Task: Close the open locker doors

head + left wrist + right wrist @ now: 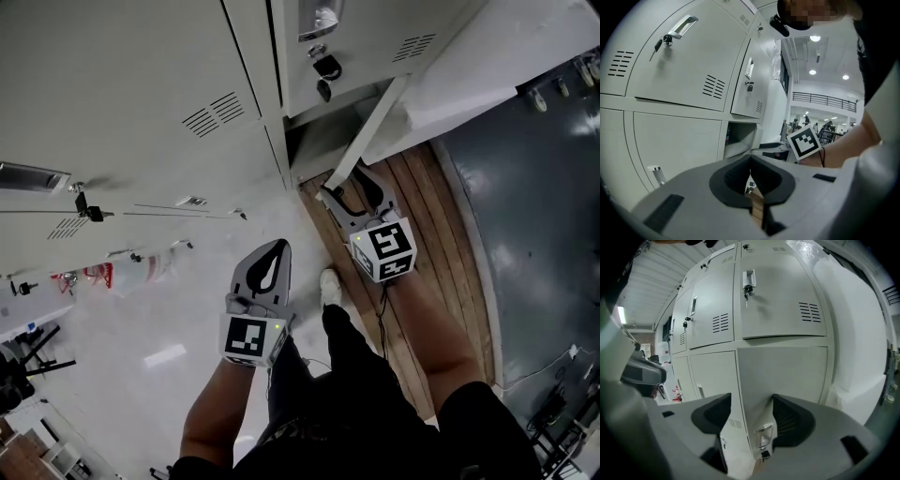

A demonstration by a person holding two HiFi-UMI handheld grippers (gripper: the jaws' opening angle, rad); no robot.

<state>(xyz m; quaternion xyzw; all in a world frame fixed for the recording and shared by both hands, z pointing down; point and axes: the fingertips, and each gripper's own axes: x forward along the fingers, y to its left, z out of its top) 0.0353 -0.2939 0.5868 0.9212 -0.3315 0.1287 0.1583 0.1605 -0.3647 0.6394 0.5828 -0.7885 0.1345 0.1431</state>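
Observation:
The bottom locker's grey door (371, 131) stands open and shows edge-on in the head view, in front of its dark compartment (319, 145). My right gripper (349, 192) is at the door's free edge, open, with a jaw on each side of it. In the right gripper view the door (783, 376) and its handle (763, 434) lie between the spread jaws of the right gripper (750, 416); no pad visibly presses on the door. My left gripper (267, 267) hangs lower left, shut and empty. The left gripper (751, 180) faces the open compartment (740, 138).
Closed locker doors (141, 103) fill the left, one with a lock and key (323, 67) above the open compartment. A white wall (487, 66) flanks the door on the right. A wooden strip (427, 225) and dark floor (534, 216) lie below. The person's shoe (330, 286) stands near the lockers.

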